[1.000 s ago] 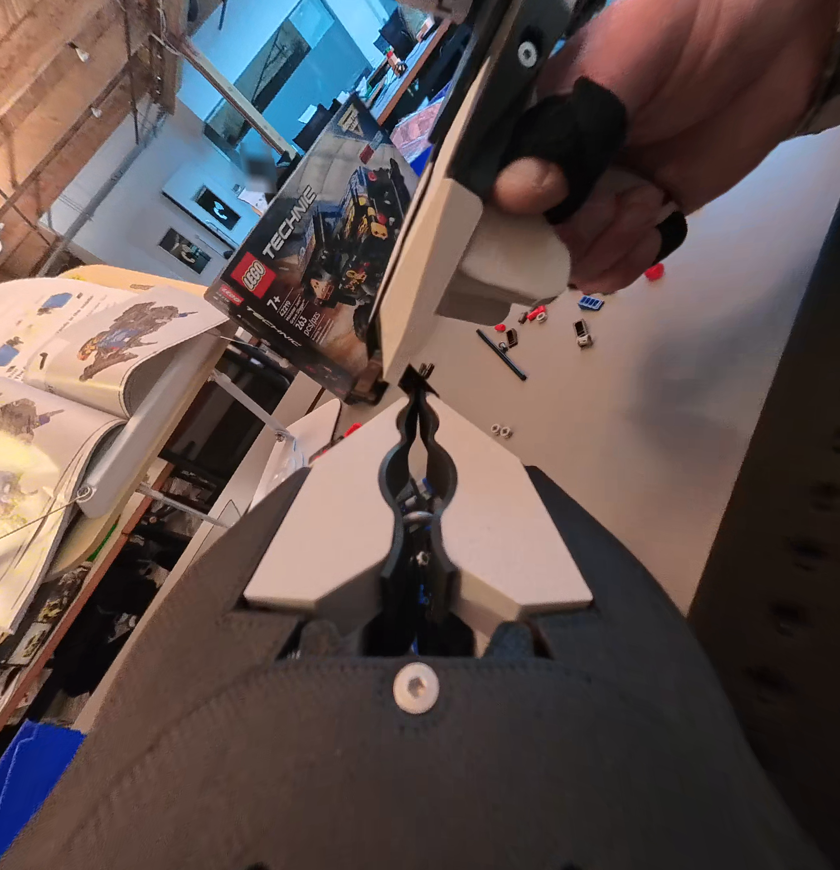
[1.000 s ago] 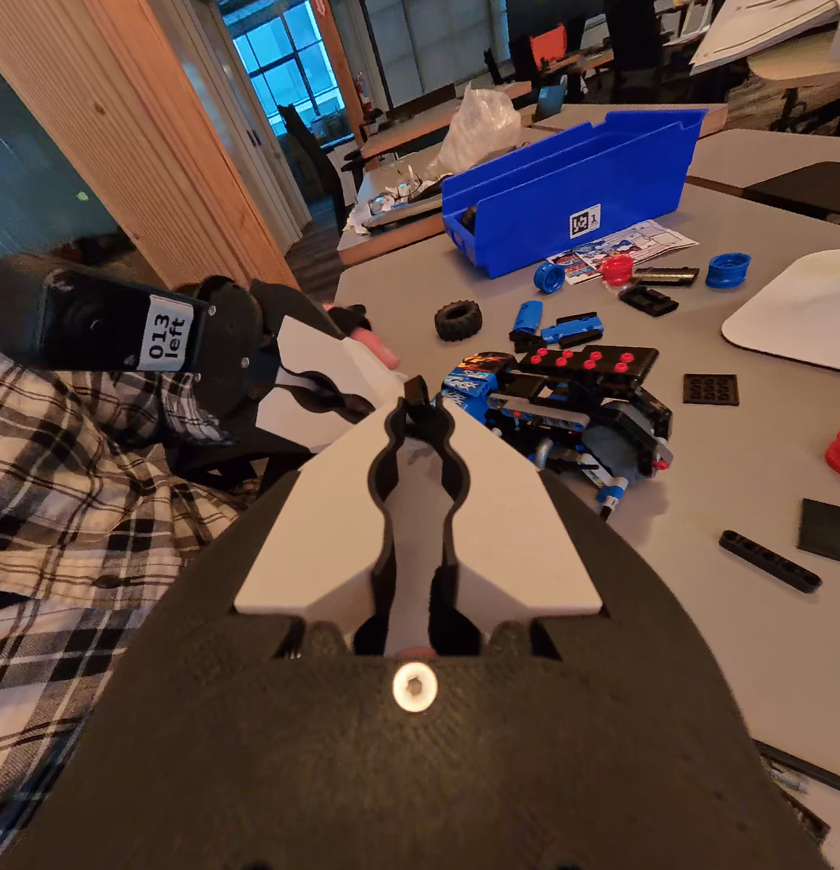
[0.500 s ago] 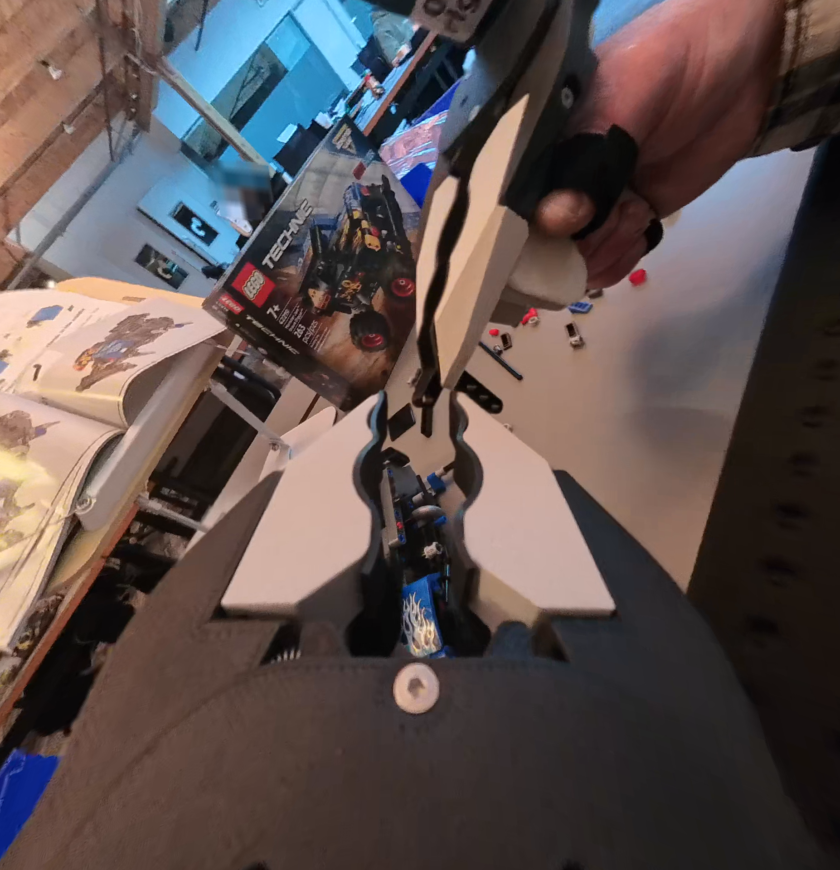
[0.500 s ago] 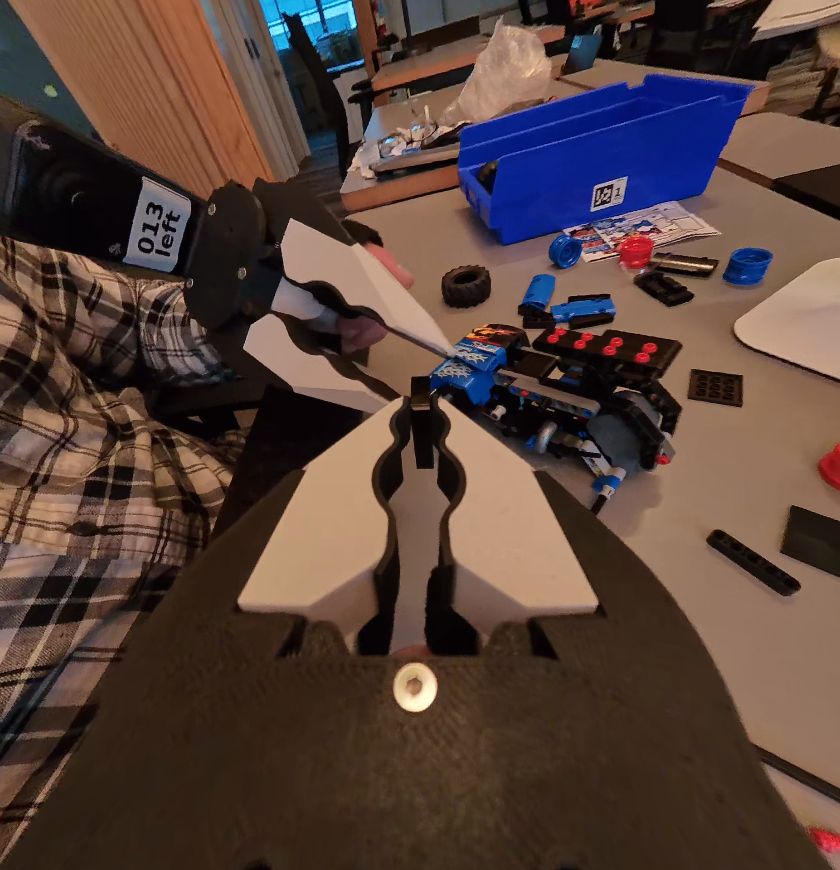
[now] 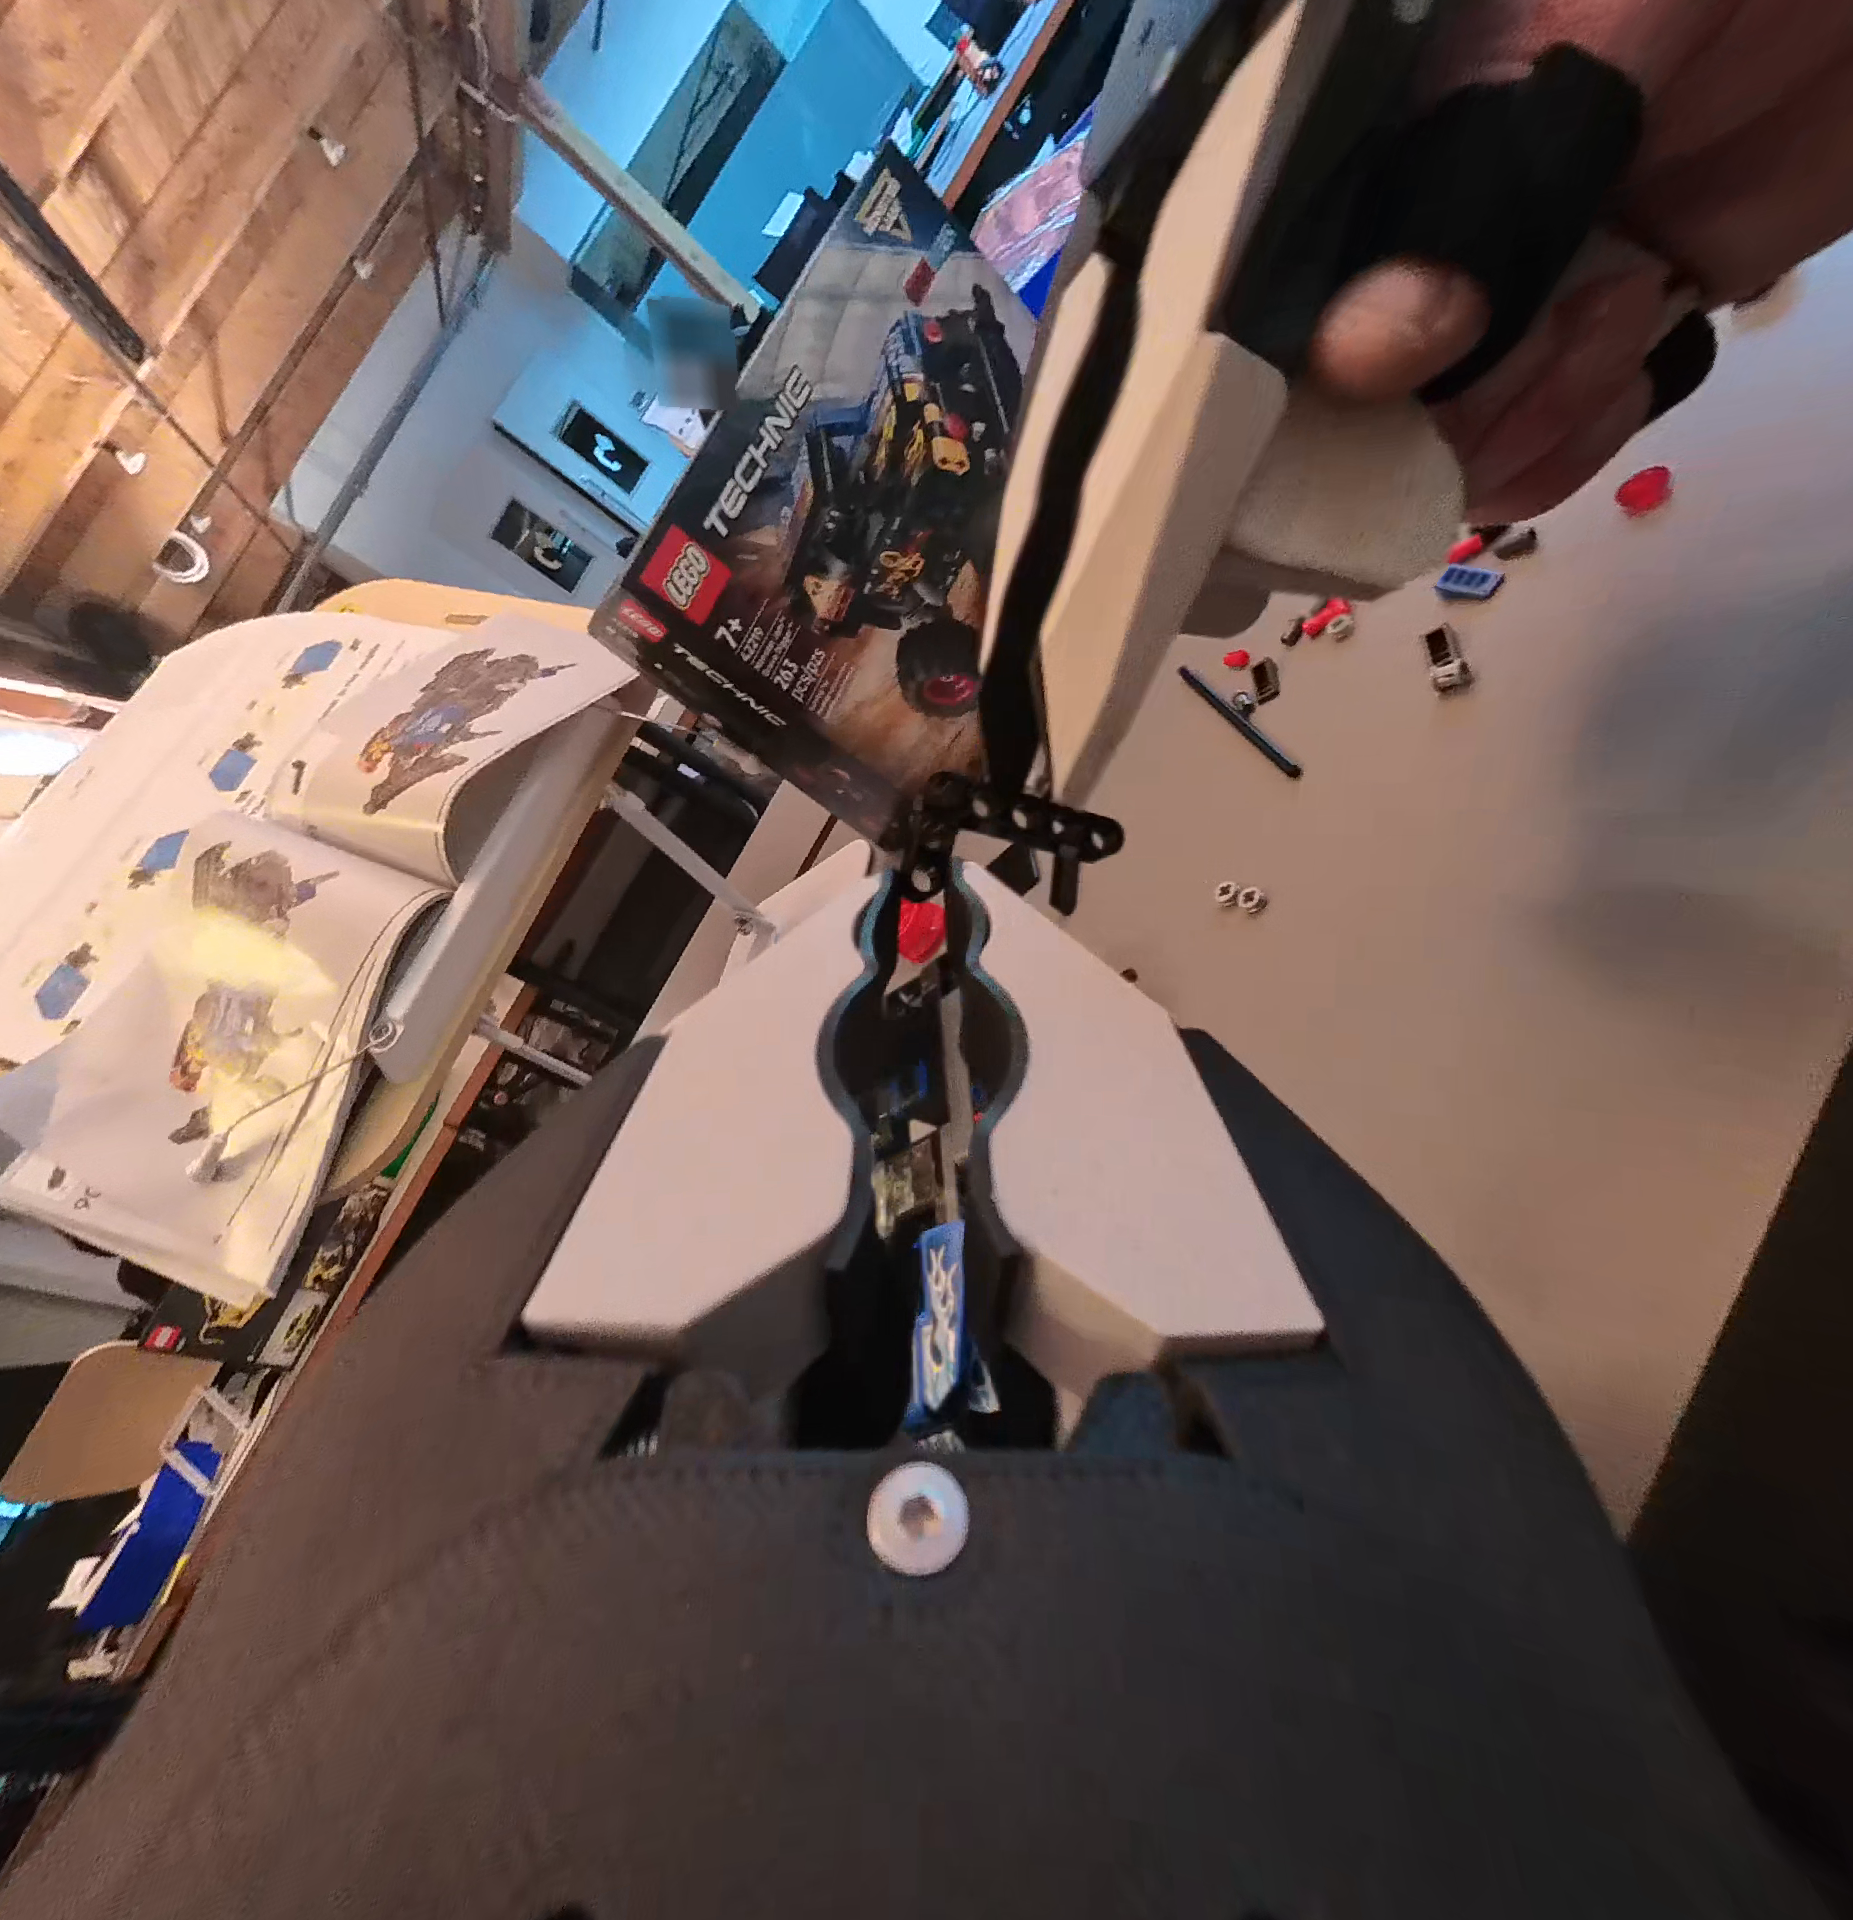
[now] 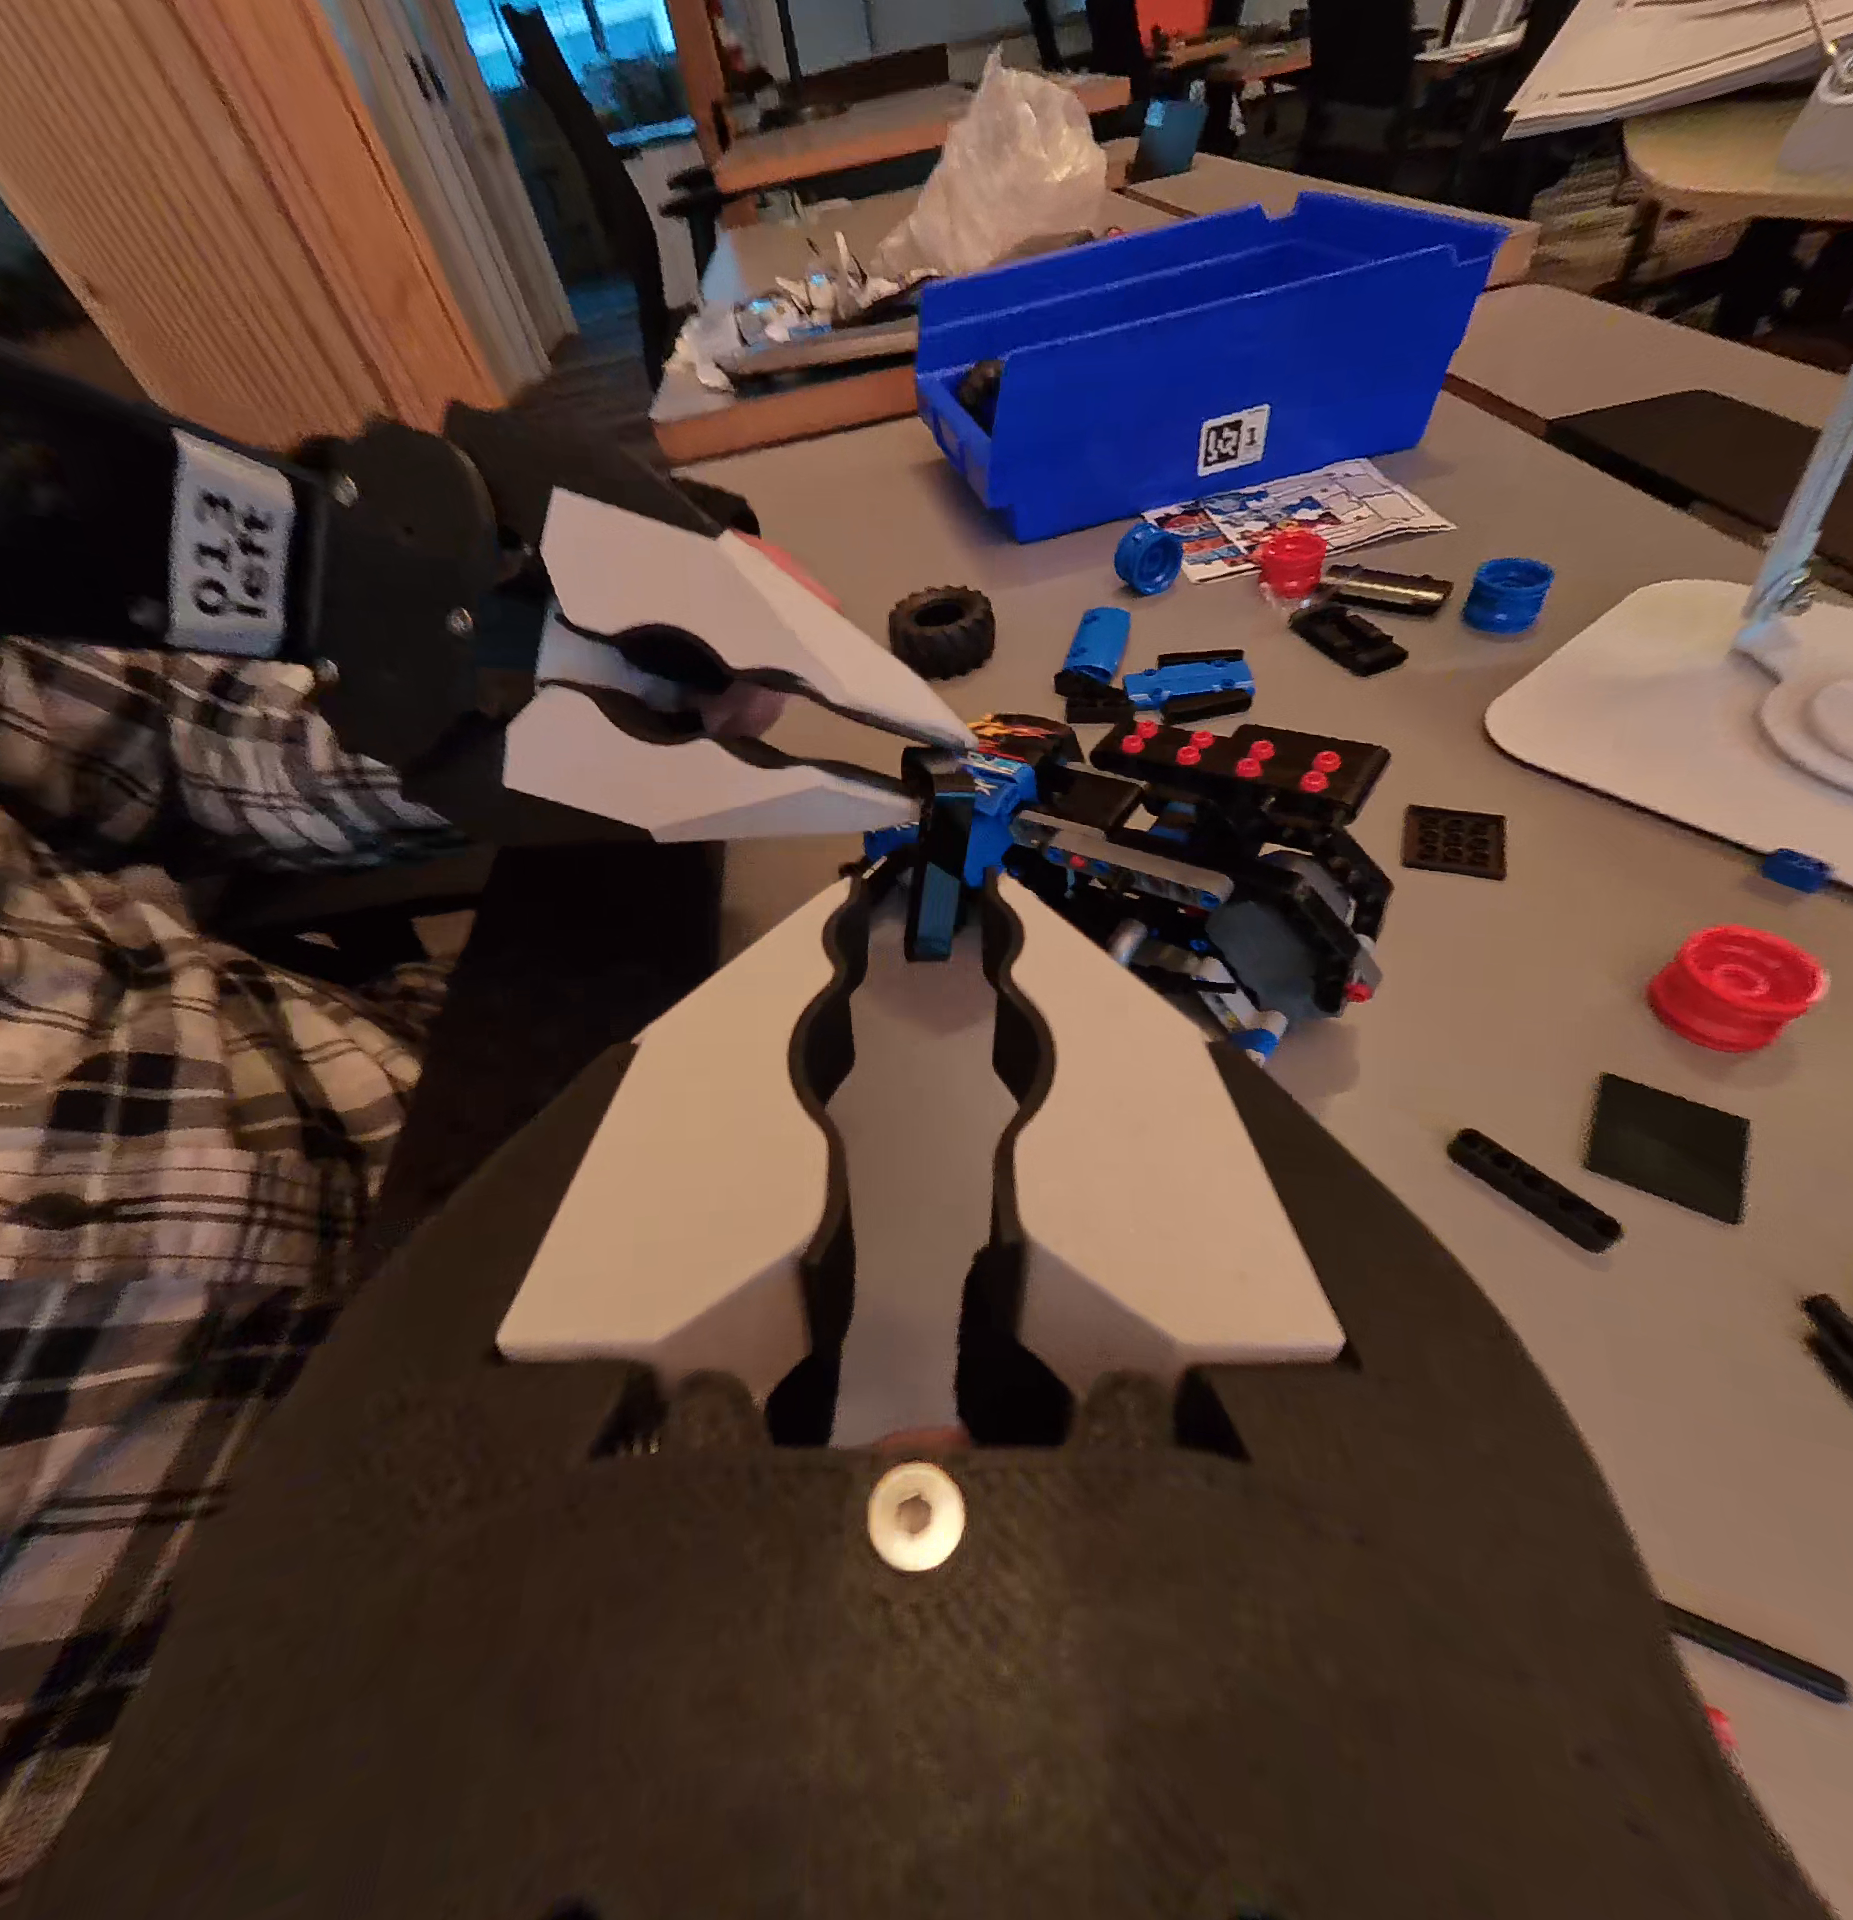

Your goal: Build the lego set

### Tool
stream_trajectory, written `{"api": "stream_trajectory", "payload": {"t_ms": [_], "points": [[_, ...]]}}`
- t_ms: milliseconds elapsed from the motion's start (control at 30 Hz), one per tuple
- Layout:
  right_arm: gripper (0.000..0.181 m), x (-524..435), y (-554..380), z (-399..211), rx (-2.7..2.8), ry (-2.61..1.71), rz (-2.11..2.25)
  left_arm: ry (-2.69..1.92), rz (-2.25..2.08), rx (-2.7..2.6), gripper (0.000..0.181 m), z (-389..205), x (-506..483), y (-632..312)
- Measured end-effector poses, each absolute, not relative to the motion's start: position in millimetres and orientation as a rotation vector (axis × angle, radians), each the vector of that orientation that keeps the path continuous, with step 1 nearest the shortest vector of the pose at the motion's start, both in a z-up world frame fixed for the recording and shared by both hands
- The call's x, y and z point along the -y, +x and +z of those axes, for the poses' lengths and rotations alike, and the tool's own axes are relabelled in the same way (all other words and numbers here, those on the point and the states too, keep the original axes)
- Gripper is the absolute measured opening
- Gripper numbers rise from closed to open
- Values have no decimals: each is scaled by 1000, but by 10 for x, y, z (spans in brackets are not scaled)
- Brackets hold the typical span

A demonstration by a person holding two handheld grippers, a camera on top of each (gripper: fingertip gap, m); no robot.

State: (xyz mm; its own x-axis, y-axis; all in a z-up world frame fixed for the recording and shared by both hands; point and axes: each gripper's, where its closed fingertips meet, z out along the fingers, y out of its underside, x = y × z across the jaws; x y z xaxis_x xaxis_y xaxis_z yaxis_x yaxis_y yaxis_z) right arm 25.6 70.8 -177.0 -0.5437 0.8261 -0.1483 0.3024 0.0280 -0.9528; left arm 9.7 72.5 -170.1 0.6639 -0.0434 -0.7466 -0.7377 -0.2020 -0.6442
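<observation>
Right wrist view: left gripper [image 6: 901, 774] pinches the blue front of the lego truck [image 6: 1140, 852] on the table [image 6: 1524, 1351], likely steadying it, while right gripper [image 6: 917, 899], part-open, straddles a black piece [image 6: 932, 899] there.
</observation>
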Motion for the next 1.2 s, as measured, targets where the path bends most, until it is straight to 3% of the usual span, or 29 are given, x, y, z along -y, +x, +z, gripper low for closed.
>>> {"api": "stream_trajectory", "payload": {"t_ms": [267, 933, 1200], "points": [[8, -734, 178, -1821, 1844, -1081, 1336, -1676, 729, -607, 7, -1705, -750, 107], [7, -761, 235, -1712, 1824, -975, 1253, -1709, 607, -594, 6, -1795, -759, 111], [15, -821, 207, -1674, 1777, -802, 902, -1745, 542, -473, 5, -1745, -771, 43]]}}
